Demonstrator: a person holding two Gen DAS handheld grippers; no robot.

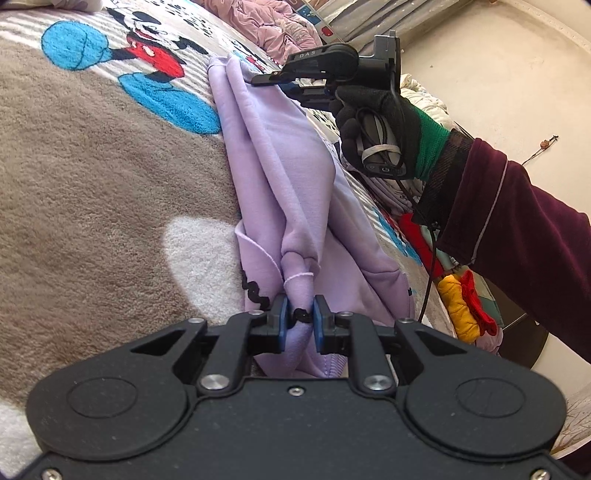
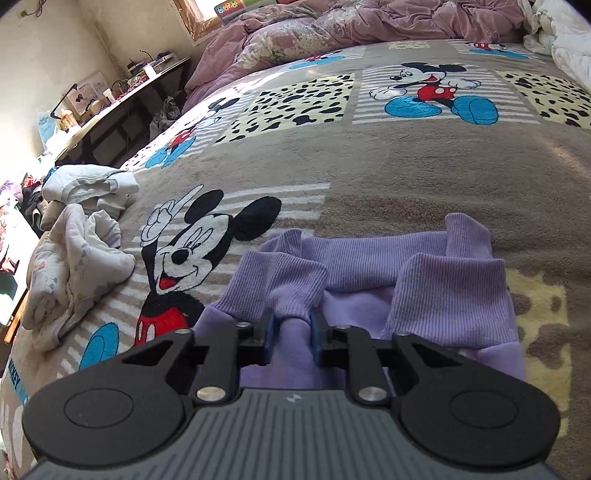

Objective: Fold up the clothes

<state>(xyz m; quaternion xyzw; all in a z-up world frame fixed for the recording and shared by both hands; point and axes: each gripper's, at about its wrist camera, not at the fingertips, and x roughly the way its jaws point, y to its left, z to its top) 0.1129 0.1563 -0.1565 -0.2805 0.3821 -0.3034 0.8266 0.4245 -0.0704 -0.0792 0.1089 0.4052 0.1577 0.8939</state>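
Observation:
A lilac sweatshirt (image 1: 284, 155) lies stretched lengthwise on the cartoon-mouse blanket (image 1: 92, 192). My left gripper (image 1: 300, 317) is shut on a bunched fold of it near black printed lettering. At its far end the right gripper (image 1: 284, 79), held by a black-gloved hand (image 1: 376, 125), pinches the cloth. In the right wrist view my right gripper (image 2: 291, 325) is shut on the lilac sweatshirt (image 2: 369, 266) at its ribbed hem, with ribbed cuffs folded over on either side.
Crumpled white garments (image 2: 77, 236) lie at the blanket's left edge. A rumpled mauve duvet (image 2: 332, 26) fills the far end of the bed. A cluttered desk (image 2: 110, 99) stands at left. Red and yellow cloth (image 1: 461, 295) is piled beside the bed under a maroon sleeve (image 1: 524, 229).

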